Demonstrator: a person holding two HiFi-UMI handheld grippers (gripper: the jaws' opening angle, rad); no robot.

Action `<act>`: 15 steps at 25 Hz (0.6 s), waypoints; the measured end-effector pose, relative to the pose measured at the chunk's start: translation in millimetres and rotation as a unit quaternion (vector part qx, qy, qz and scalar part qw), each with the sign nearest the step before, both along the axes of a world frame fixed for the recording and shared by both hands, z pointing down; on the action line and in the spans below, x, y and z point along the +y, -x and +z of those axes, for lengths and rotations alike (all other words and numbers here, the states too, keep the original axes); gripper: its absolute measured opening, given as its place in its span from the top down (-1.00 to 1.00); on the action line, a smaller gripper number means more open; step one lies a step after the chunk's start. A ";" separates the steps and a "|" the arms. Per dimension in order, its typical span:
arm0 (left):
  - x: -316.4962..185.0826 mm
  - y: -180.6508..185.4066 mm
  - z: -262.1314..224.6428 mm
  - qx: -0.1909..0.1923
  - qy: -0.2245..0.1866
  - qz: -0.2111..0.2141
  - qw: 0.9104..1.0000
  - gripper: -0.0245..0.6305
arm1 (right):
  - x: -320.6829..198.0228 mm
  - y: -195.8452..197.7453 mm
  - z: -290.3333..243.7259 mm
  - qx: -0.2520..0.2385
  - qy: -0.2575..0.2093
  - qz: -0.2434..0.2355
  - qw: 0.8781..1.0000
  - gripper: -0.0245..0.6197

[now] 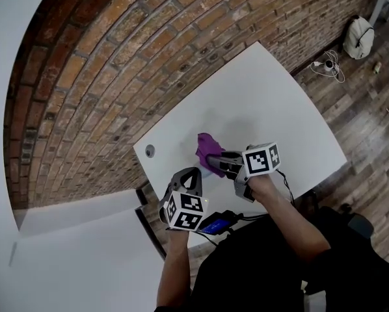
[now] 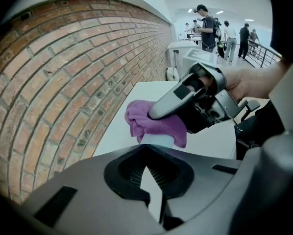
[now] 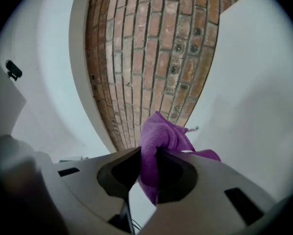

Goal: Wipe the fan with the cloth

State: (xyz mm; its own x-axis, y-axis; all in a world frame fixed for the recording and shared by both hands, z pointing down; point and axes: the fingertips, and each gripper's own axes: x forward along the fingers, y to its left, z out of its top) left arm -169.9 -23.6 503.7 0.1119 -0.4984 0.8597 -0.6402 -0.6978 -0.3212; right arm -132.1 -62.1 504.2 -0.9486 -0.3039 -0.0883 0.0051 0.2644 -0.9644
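Observation:
A purple cloth (image 1: 206, 148) is bunched over the white table (image 1: 272, 103), near the brick wall. My right gripper (image 1: 215, 159) is shut on it, and a fold of the cloth (image 3: 154, 146) is pinched between its jaws (image 3: 147, 159). In the left gripper view the right gripper (image 2: 155, 113) presses the cloth (image 2: 149, 124) onto a pale rounded thing (image 2: 156, 140), mostly hidden; I cannot tell whether it is the fan. My left gripper (image 1: 193, 175) hangs just in front of it, tilted down, its jaws (image 2: 146, 151) shut on nothing.
The curved brick wall (image 1: 116, 77) runs along the table's far side. A round cable hole (image 1: 149, 151) sits near the table's left corner. A white bag (image 1: 358, 38) and cables (image 1: 329, 65) lie on the wooden floor. Several people (image 2: 205, 26) stand far behind.

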 end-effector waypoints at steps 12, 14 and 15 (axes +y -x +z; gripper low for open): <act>-0.9 0.7 -0.8 0.007 -0.003 -0.007 1.000 0.95 | 17.3 -41.8 82.5 0.074 0.069 -0.004 0.995 0.69; -0.8 1.2 -0.7 0.007 -0.003 -0.007 1.000 0.95 | 32.9 -25.0 70.6 0.043 0.061 -0.055 0.996 0.69; -0.5 1.5 -0.6 0.006 -0.004 -0.008 1.000 0.95 | 39.3 -14.8 68.7 0.037 0.057 -0.077 0.995 0.69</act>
